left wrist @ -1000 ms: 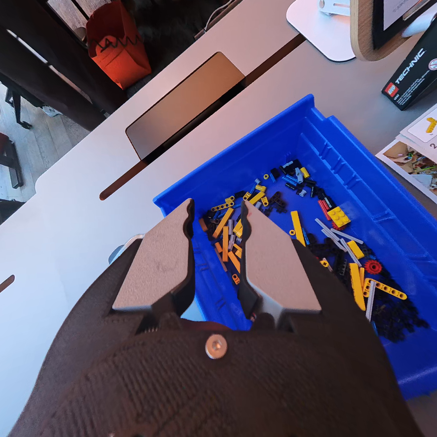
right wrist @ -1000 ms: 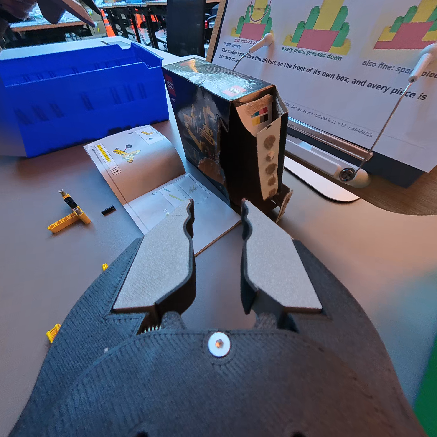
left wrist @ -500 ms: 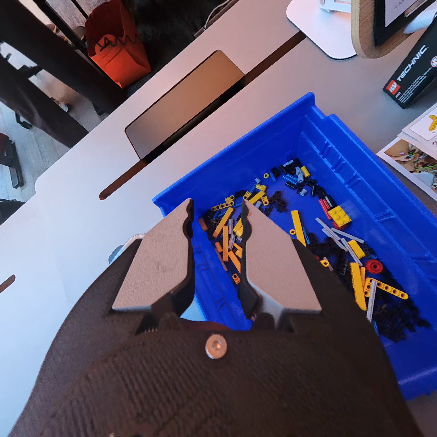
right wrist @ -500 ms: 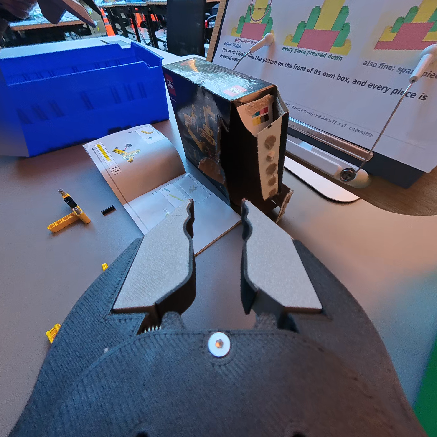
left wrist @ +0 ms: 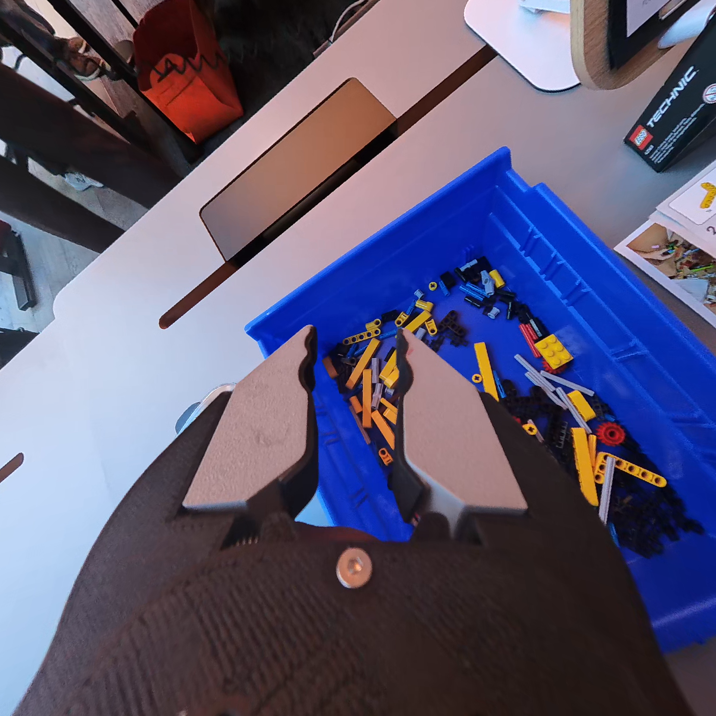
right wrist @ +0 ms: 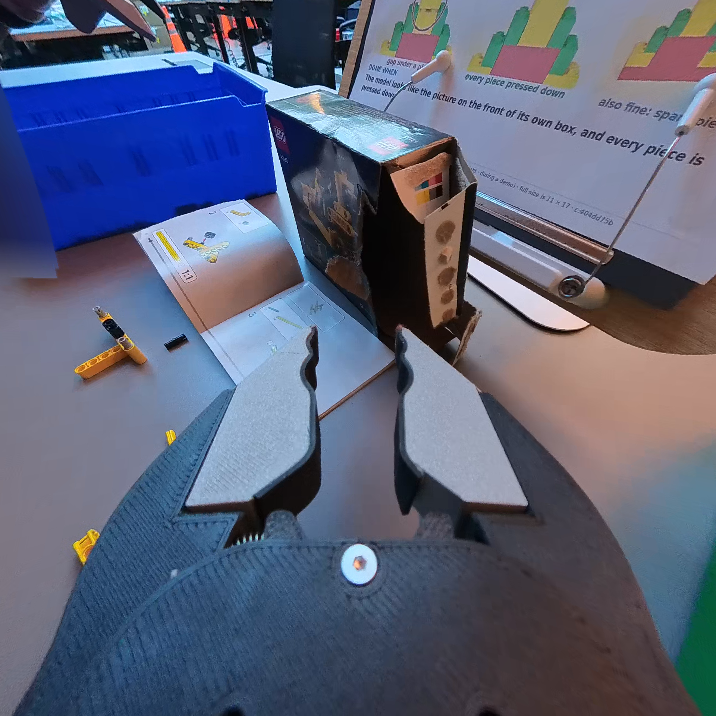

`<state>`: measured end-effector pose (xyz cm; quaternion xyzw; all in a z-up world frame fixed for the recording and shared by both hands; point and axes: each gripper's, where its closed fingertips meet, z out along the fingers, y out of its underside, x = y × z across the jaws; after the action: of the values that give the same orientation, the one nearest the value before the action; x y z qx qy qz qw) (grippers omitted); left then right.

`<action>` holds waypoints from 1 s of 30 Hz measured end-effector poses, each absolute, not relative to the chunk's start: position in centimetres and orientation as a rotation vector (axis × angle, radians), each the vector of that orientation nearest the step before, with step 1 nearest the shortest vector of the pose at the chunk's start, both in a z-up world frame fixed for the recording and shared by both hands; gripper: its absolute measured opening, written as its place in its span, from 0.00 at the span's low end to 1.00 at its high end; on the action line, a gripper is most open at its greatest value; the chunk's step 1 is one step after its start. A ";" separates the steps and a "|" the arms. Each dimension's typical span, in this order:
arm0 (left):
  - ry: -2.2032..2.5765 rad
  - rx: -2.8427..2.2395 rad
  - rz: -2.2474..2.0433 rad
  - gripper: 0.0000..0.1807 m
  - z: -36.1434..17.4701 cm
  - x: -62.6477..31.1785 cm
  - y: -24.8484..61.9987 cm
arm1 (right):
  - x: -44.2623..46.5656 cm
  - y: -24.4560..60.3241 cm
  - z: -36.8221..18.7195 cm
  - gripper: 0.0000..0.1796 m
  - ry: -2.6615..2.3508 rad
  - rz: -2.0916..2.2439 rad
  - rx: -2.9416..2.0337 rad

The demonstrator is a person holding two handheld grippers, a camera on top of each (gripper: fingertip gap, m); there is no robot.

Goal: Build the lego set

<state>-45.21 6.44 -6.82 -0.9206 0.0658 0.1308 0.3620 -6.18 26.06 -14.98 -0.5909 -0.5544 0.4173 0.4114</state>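
Observation:
A blue bin [left wrist: 604, 271] holds several loose yellow, black, grey and red lego pieces [left wrist: 484, 372]. My left gripper [left wrist: 354, 335] hovers open and empty above the bin's near-left corner. In the right wrist view, my right gripper [right wrist: 354, 335] is open and empty just above the table. A small yellow and black assembly [right wrist: 112, 345] and a short black pin [right wrist: 175, 341] lie on the table to its left. An open instruction booklet [right wrist: 248, 286] lies ahead, next to the dark lego box [right wrist: 348, 217]. The bin also shows in the right wrist view [right wrist: 139, 155].
A white instruction poster [right wrist: 542, 97] on a stand rises behind the box. Small yellow pieces [right wrist: 86, 544] lie by my right gripper's left side. In the left wrist view the table edge, an orange bag [left wrist: 186, 73] and dark chairs are at top left.
My left gripper has drifted slightly over the bin, still open. My right gripper has not moved.

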 end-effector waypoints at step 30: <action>0.178 -2.378 0.336 0.21 -7.0 -45.1 6.5 | -6.3 26.0 -15.1 0.20 -1.403 1.041 -1.487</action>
<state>-45.07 6.51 -6.99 -0.9219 0.0690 0.1301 0.3585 -6.26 26.01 -15.06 -0.5908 -0.5575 0.4138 0.4110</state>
